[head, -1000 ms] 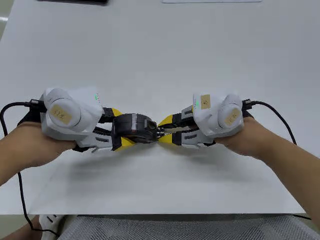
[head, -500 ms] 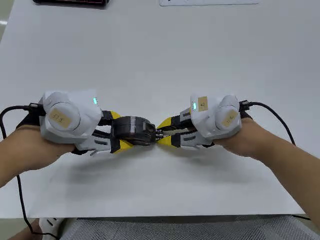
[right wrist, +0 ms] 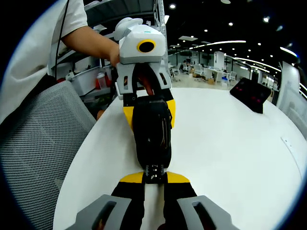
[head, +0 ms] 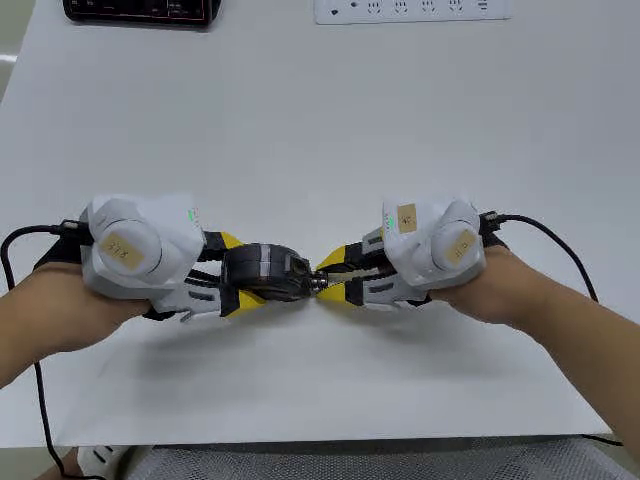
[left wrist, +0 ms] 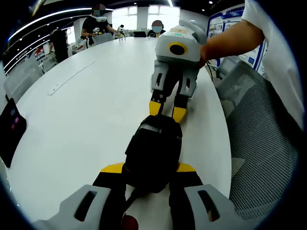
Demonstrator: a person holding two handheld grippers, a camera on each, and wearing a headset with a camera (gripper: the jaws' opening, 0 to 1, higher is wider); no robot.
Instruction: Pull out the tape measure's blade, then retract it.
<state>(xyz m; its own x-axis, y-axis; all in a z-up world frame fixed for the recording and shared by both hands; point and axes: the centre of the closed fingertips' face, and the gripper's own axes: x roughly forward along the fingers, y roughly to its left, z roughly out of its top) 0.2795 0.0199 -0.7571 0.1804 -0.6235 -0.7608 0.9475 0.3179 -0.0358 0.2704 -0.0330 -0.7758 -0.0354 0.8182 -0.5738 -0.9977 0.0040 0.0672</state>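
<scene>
Toward 6 o'clock on the tabletop (head: 320, 130), the left hand-held gripper (head: 243, 272) pinches the tape measure (head: 268, 271) by its case. At its 3 o'clock, the right hand-held gripper (head: 331, 277) is pressed onto the blade tip (right wrist: 154, 173). That thin hold could slip off, or the case could twist loose under the pull.

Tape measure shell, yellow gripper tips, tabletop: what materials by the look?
The tape measure: black matte shell, dull sheen, moulded seams; likely rubber-coated plastic. Yellow tips on left gripper and right gripper: smooth, uniform colour; plastic or rubber, can't tell which. White table: smooth, soft reflections; probably laminate.
</scene>
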